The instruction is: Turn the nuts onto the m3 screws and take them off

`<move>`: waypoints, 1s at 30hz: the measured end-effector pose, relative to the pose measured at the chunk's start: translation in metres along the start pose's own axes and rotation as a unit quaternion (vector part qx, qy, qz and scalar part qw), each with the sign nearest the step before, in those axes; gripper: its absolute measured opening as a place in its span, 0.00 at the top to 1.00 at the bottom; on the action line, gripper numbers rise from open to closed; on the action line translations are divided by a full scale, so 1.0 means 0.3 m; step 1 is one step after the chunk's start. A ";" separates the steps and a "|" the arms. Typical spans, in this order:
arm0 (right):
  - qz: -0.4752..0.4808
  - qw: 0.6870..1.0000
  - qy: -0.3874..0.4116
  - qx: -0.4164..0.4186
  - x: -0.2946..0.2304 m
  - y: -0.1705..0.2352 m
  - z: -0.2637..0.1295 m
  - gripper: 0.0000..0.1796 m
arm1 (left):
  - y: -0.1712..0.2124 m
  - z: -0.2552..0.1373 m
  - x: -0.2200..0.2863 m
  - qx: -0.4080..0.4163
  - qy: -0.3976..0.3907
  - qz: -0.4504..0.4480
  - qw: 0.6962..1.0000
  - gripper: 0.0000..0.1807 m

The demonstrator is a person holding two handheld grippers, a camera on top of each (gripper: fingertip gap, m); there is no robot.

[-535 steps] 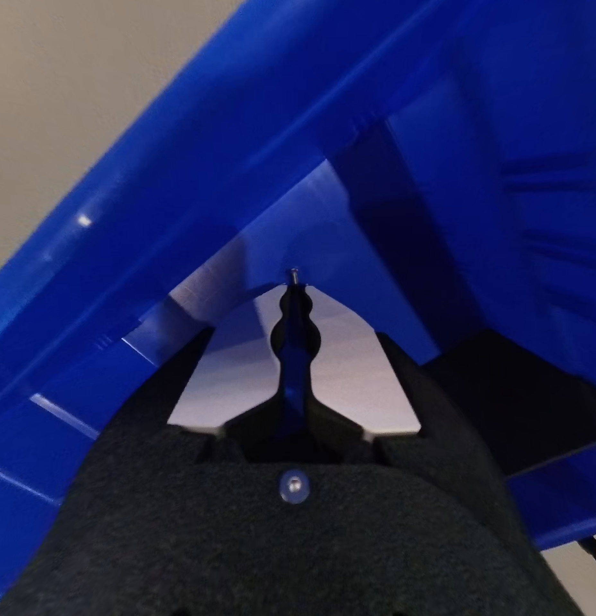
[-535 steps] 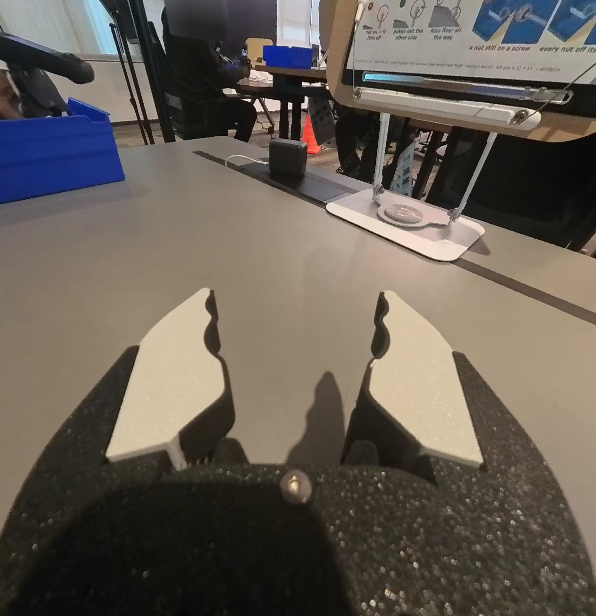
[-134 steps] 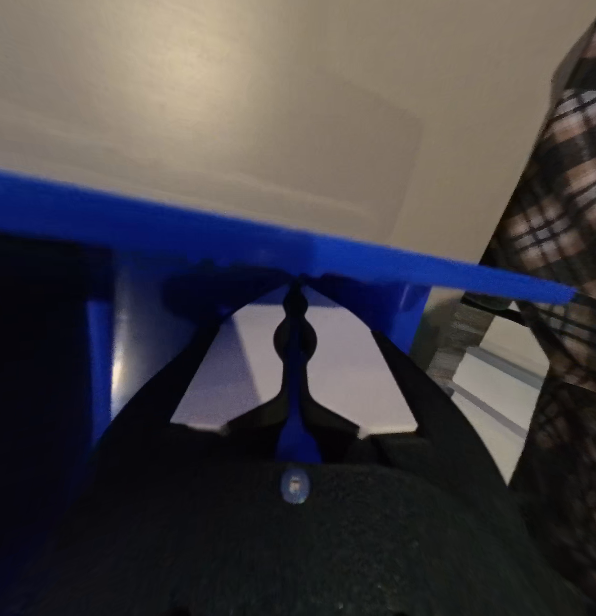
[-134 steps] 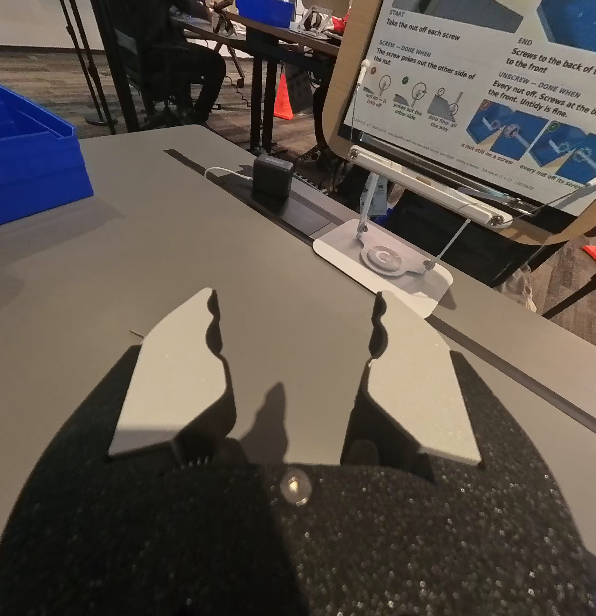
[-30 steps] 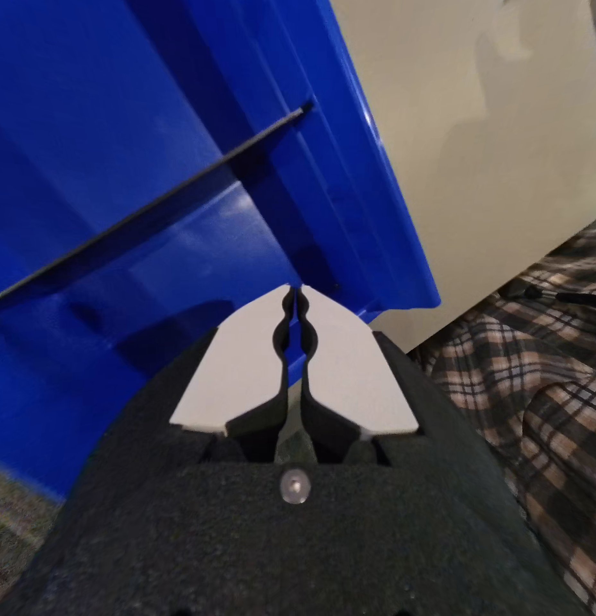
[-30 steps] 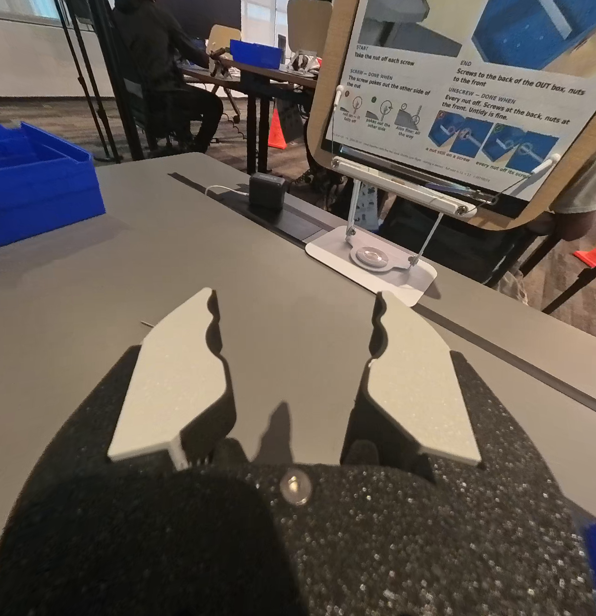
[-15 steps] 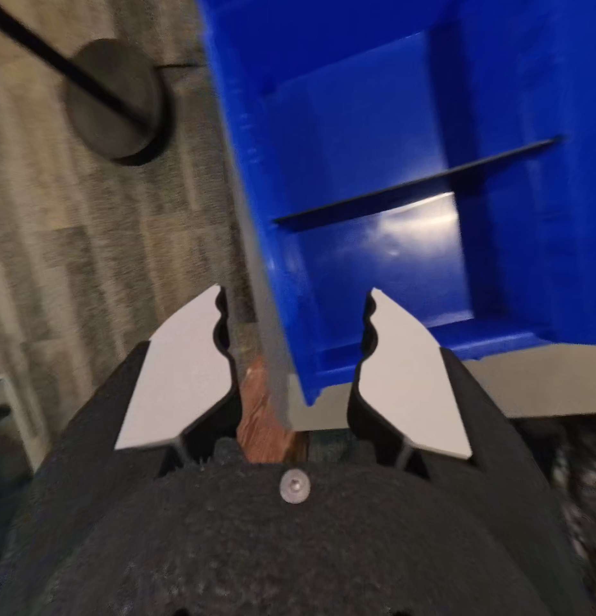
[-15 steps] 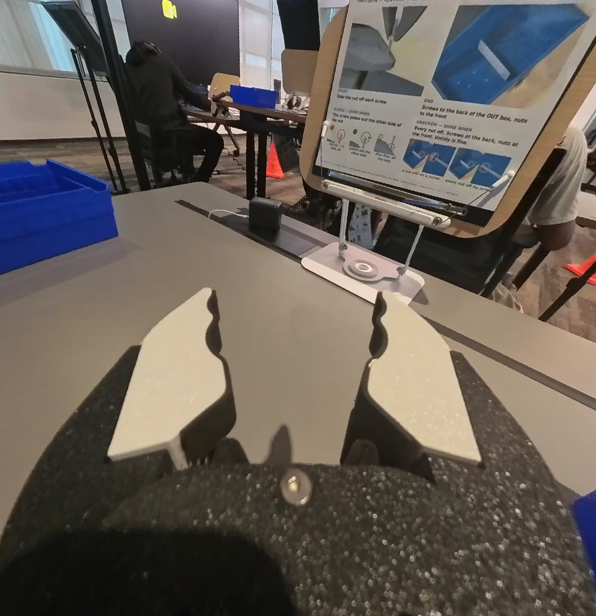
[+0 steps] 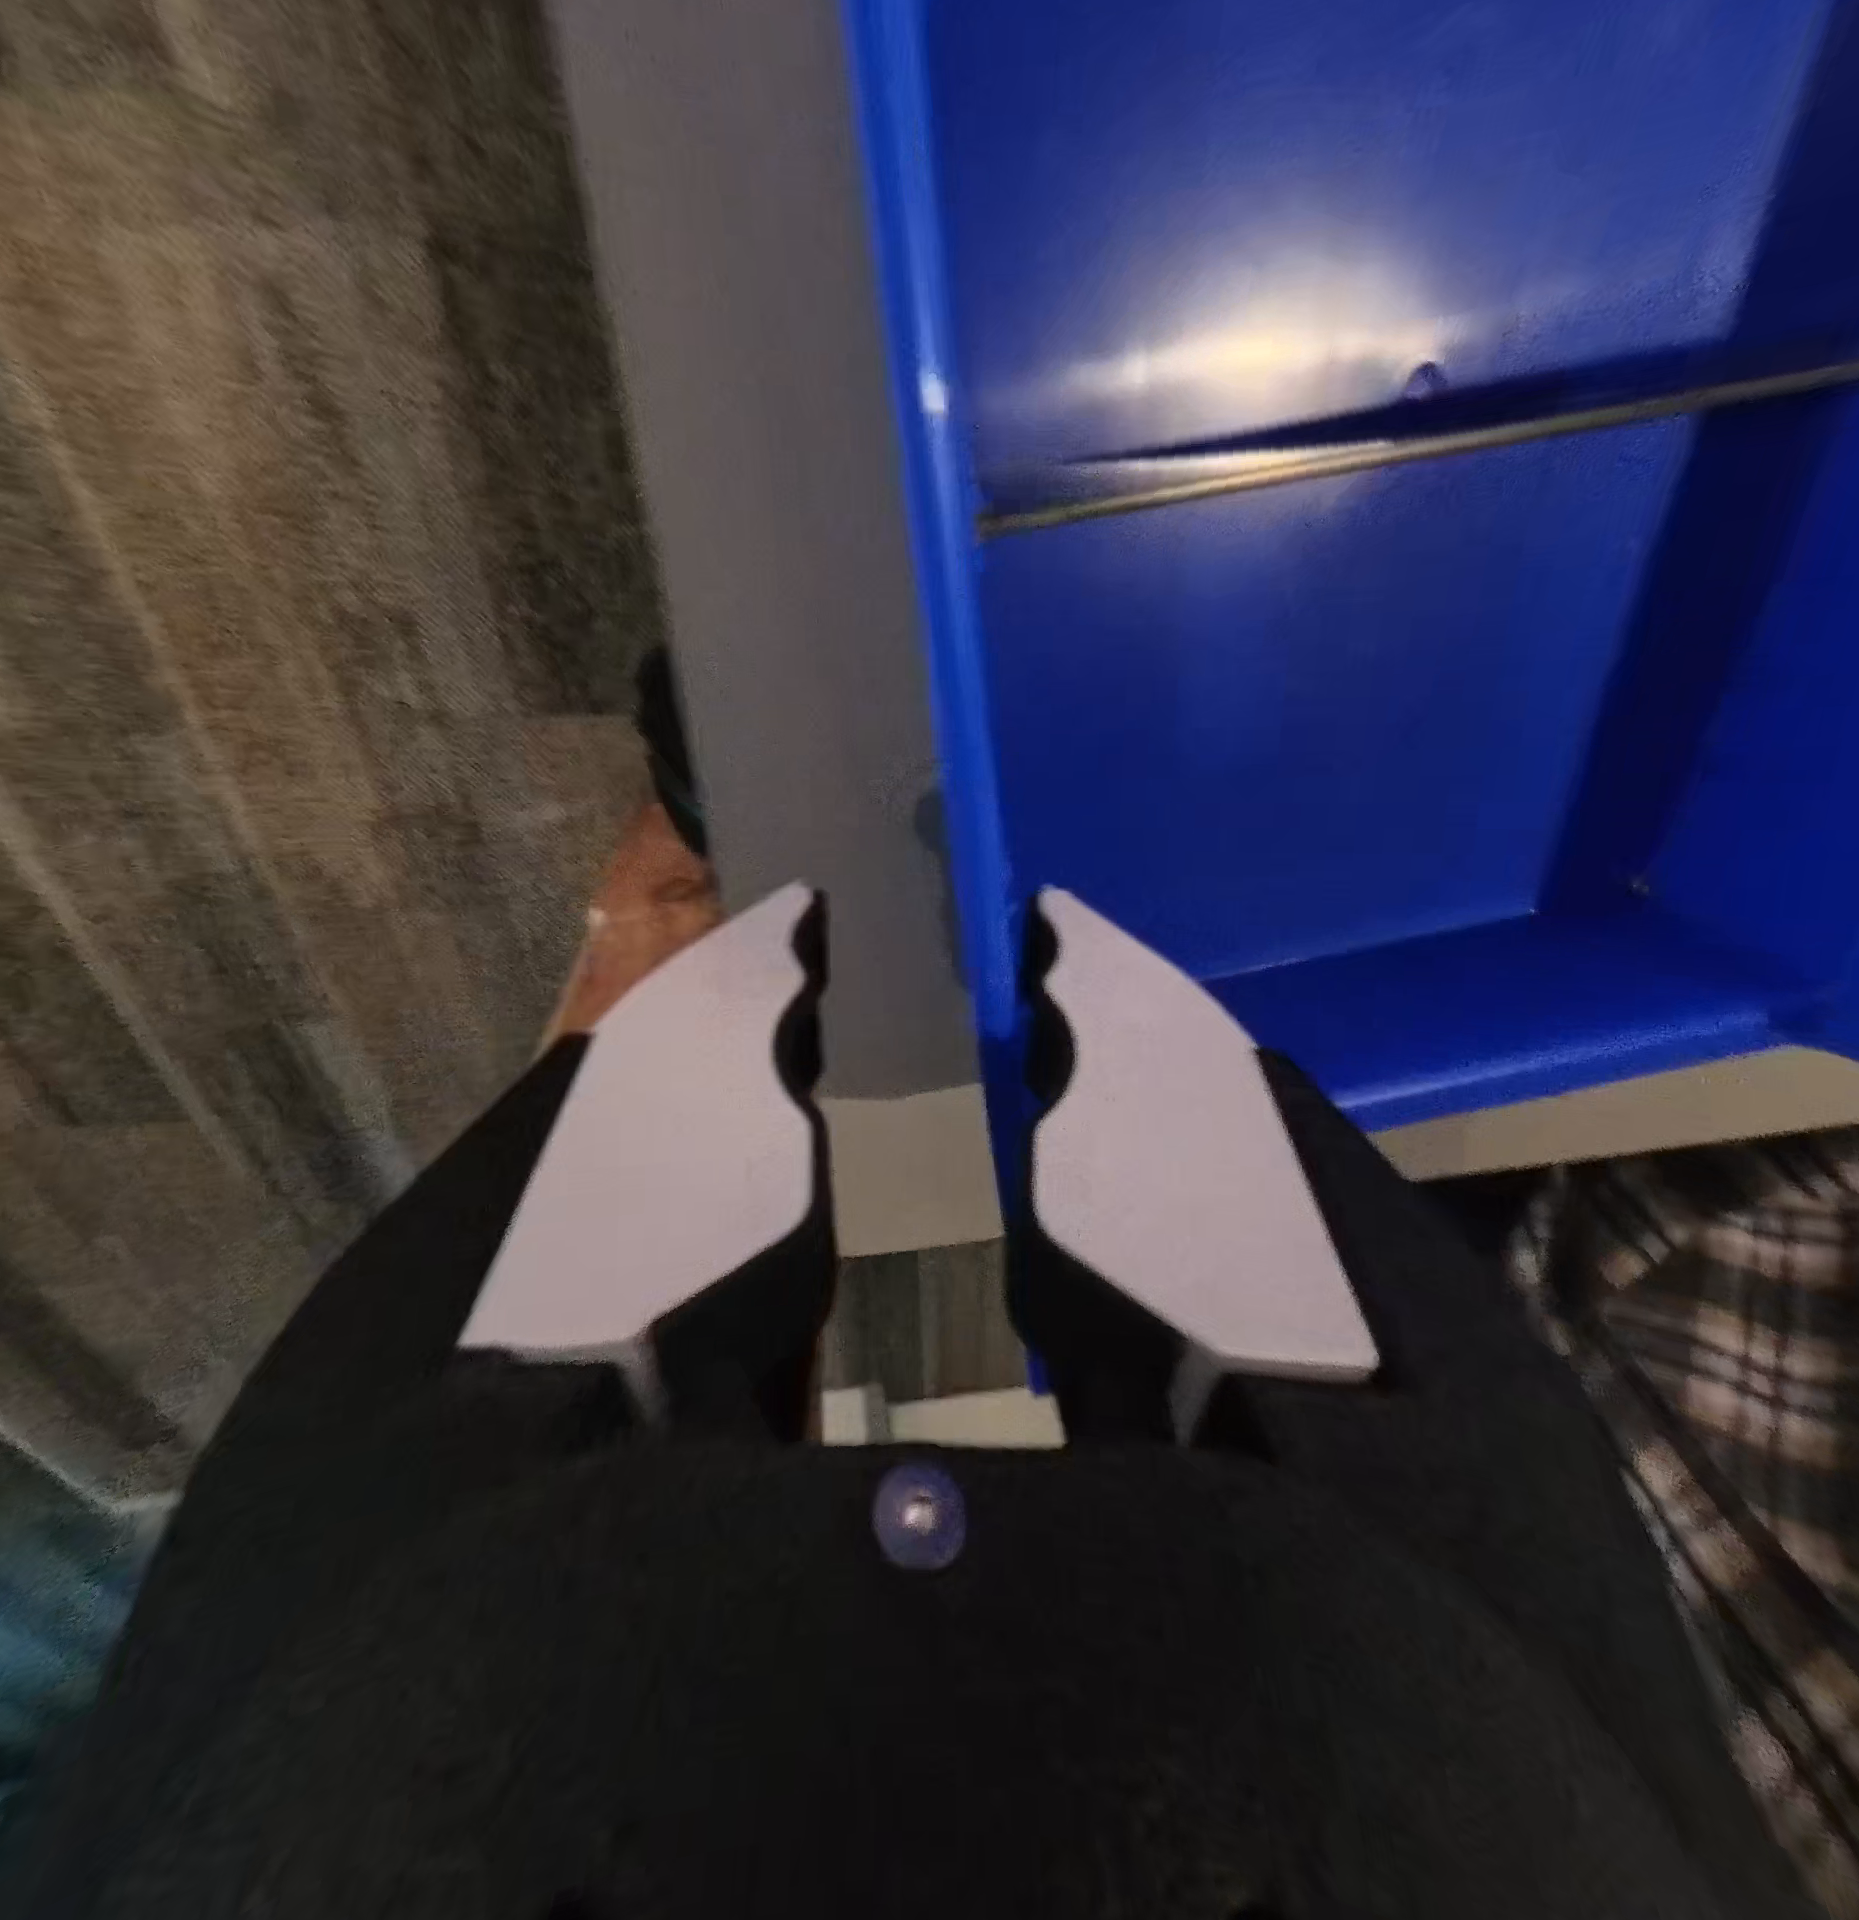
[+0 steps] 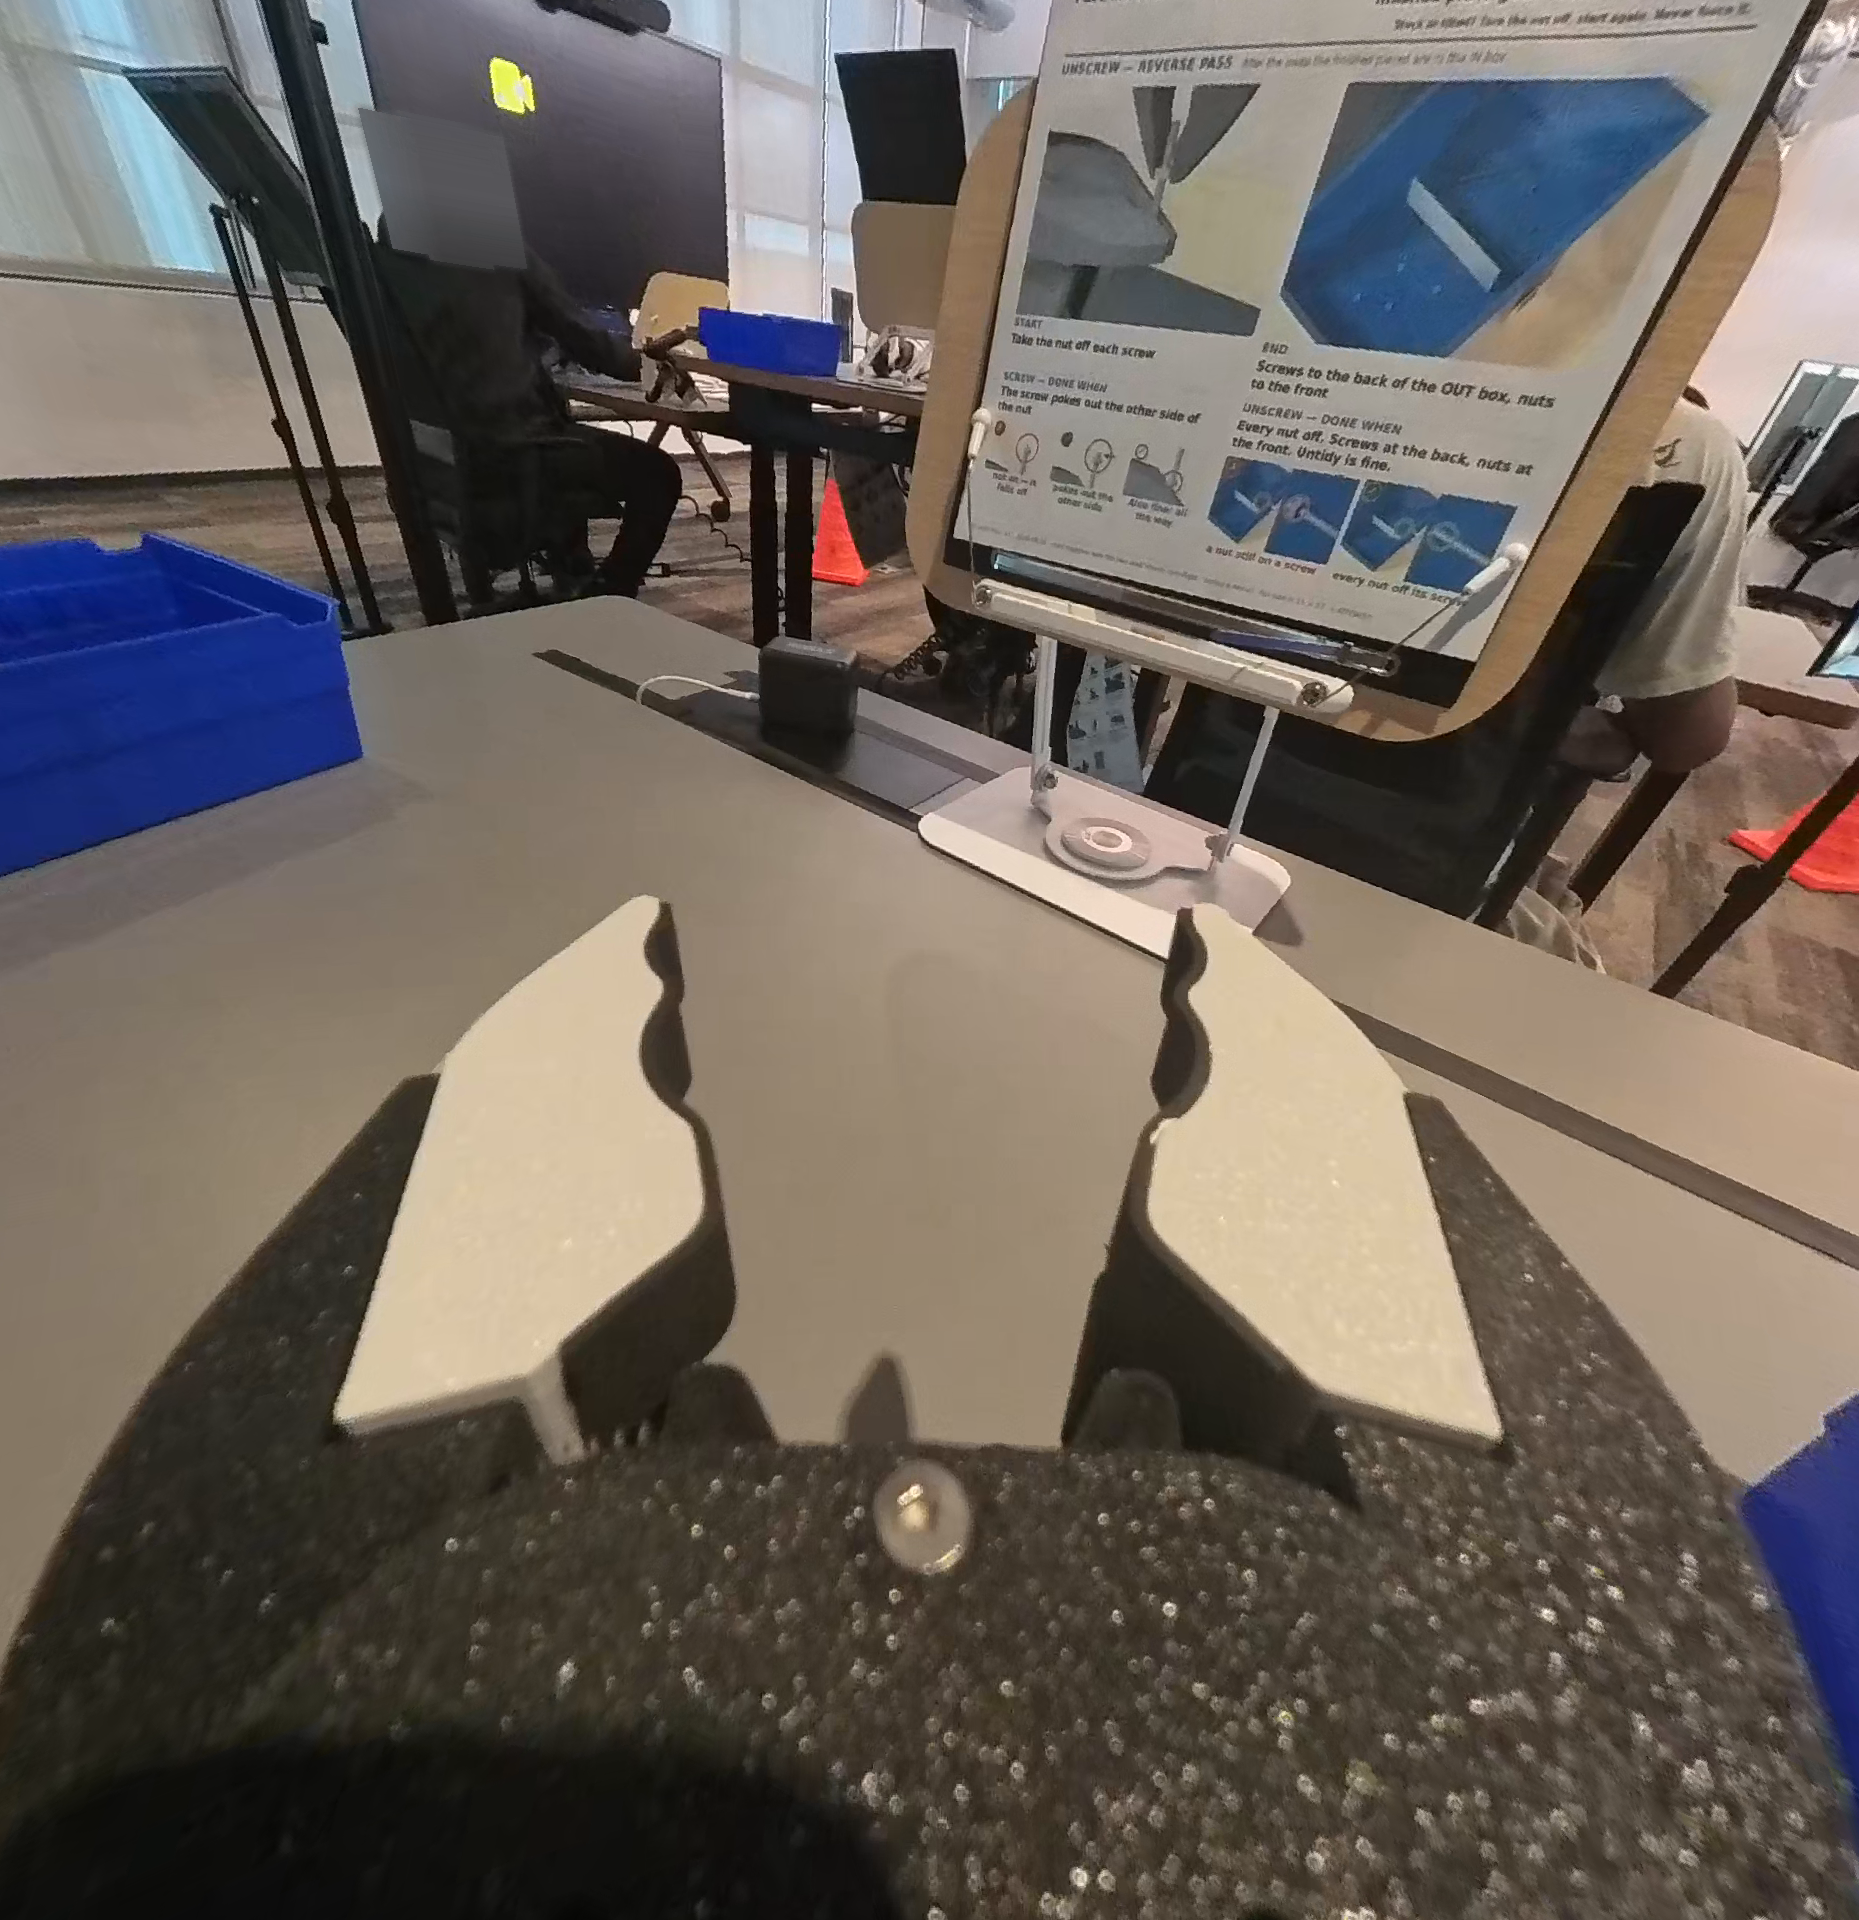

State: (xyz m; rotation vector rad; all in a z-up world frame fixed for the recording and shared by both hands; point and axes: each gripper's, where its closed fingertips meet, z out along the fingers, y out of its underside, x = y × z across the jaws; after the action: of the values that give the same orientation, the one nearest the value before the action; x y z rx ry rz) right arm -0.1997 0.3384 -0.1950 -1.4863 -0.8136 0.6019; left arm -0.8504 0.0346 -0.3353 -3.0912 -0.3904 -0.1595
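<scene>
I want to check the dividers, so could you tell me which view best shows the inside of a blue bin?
The left wrist view: it looks down into the blue bin, showing its floor and thin divider. The right wrist view shows another blue bin only from the side, far off, its interior barely visible.

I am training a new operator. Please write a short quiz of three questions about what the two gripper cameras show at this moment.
1. True or false: the right gripper is open and holds nothing.
2. In the left wrist view, what lies between the fingers of the left gripper?
A. a nut
B. the corner wall of the blue bin
C. a white cable
3. Fill in: in the right wrist view, the instruction board stands on a white ____.

Key
1. True; only the bare grey table shows between its fingers.
2. B; the jaws stand apart on either side of it, not closed.
3. Stand.
</scene>
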 end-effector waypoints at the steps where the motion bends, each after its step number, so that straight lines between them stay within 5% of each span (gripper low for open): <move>1: 0.000 1.000 0.000 0.000 0.000 -0.001 -0.001 0.51 | 0.009 0.020 0.025 -0.015 0.028 0.003 0.999 0.90; 10: 0.000 1.000 -0.001 -0.001 0.001 -0.014 0.006 0.51 | 0.030 0.041 0.055 -0.064 0.118 -0.020 0.991 0.96; 20: -0.001 1.000 -0.006 -0.005 -0.009 -0.024 0.025 0.51 | 0.004 -0.013 0.178 -0.039 0.323 -0.057 0.944 0.96; 27: -0.002 1.000 -0.006 -0.008 -0.015 -0.019 0.024 0.51 | -0.009 -0.027 0.201 -0.035 0.327 -0.052 0.943 0.96; 30: -0.002 1.000 -0.003 -0.008 -0.014 -0.015 0.019 0.51 | -0.016 -0.017 0.181 -0.024 0.268 -0.031 0.963 0.96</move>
State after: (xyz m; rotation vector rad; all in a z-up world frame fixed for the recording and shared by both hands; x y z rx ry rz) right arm -0.2074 0.3387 -0.1913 -1.4972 -0.8274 0.5977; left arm -0.7999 0.0524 -0.3247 -2.9072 -0.4551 -0.9868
